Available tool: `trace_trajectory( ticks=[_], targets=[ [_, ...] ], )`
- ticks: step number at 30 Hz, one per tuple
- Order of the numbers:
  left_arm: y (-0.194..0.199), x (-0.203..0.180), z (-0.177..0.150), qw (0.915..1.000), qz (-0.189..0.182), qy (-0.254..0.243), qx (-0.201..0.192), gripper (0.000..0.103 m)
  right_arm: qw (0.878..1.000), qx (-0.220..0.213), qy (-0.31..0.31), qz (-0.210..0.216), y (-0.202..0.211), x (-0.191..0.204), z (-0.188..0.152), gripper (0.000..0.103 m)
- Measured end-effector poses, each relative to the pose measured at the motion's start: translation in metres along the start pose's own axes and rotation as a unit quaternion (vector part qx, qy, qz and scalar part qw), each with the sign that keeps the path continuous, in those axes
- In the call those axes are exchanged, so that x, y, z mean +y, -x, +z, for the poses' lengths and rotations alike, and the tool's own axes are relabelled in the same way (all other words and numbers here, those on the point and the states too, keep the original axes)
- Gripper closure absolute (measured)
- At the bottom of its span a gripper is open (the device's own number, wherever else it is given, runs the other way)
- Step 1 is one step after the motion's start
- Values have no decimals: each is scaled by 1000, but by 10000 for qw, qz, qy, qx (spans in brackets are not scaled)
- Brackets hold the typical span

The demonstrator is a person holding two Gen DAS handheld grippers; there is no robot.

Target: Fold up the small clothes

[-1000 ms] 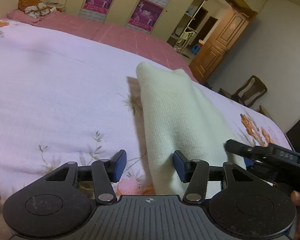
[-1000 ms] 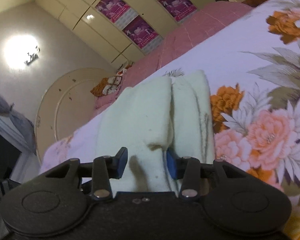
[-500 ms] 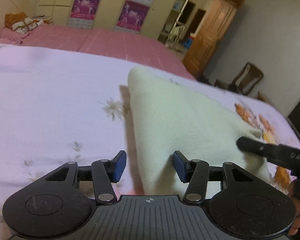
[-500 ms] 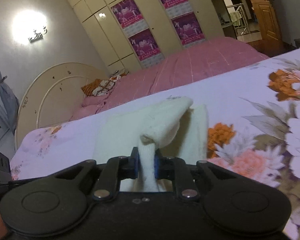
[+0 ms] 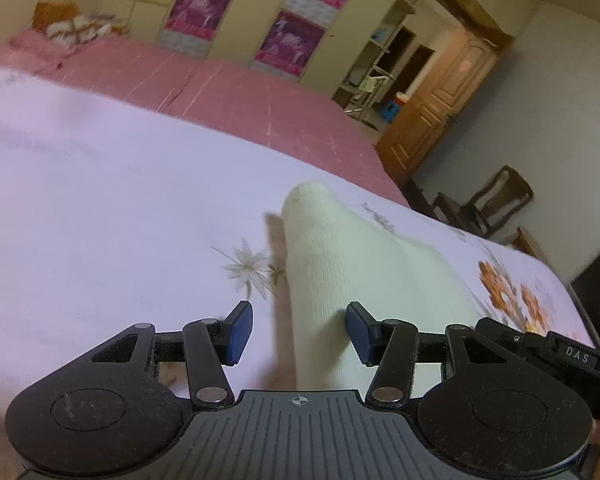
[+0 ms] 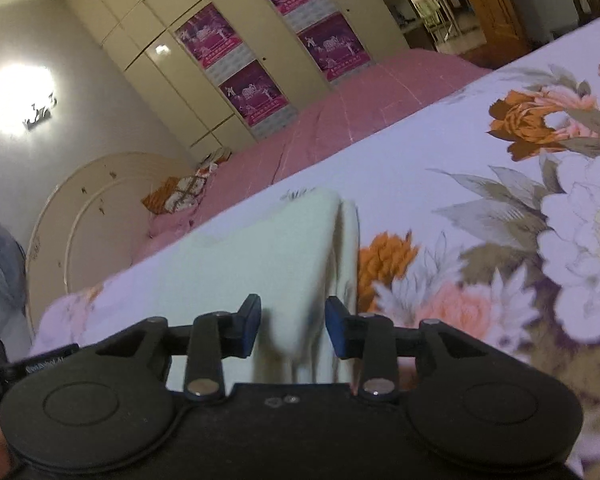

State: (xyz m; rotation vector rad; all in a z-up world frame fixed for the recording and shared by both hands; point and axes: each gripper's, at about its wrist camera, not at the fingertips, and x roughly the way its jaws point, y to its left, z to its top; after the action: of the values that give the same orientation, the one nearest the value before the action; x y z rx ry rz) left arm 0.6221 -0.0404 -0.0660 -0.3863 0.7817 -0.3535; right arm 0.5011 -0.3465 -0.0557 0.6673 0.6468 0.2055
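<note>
Your left gripper [image 5: 299, 333] hangs over the near left edge of the cream knit garment [image 5: 364, 280], jaws spread about halfway. Cloth lies in the gap, nearer the right pad, but neither pad presses on it, so this side is holding nothing; it looks placed there to guard or take that edge.

The garment lies on the bed [image 5: 100, 208], on the pale floral sheet, folded into a long narrow strip that runs away from you. In the right wrist view you can see 2 layers stacked, a second edge showing just beside the top one along its right side.

Your right gripper [image 6: 293, 328] sits at the near right end of the strip. Its jaws are opening, with the cloth's near edge between them and a slight gap at each pad, so I judge the fold is being let go to settle flat.

To the right the sheet's big orange and pink flowers [image 6: 540, 128] are bare, leaving room to lay the next fold.
</note>
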Motion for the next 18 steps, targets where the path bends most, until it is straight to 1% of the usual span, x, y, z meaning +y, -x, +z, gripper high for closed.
trace_trajectory(
  ticks=[3,4,5,6,8,11,12,14,16,17,18],
  targets=[
    [-14,4,-3,9994,-138,313,64,51,9996,166,210,14,-17,2,7,72],
    [-18,3,-5,9992,-171,365,83,51,9992,209,345,-17,-21,2,8,76],
    [-21,2,-7,9989,-233,387,96,51,9987,217,465,-24,-25,8,7,87],
    [-23,-1,-8,9989,-276,366,108,51,9979,197,607,-48,-24,8,7,92],
    [-27,-8,-12,9990,-315,282,114,51,9970,146,759,-92,-16,9,8,95],
    [-34,-17,-14,9992,-327,150,155,51,9957,127,896,-184,-10,7,9,96],
    [-37,-20,-15,9993,-308,109,183,51,9959,127,849,-277,-12,3,10,96],
    [-40,-22,-16,9994,-252,49,222,51,9969,186,708,-303,-17,-4,10,96],
    [-43,-28,-16,9996,-163,-134,198,51,9962,199,759,-375,-20,-3,6,96],
    [-43,-30,-15,9996,-135,-176,192,51,9960,193,776,-407,-21,-1,5,96],
    [-38,-29,-13,9996,-109,-227,162,51,9957,186,795,-441,-21,2,6,93]
  ],
)
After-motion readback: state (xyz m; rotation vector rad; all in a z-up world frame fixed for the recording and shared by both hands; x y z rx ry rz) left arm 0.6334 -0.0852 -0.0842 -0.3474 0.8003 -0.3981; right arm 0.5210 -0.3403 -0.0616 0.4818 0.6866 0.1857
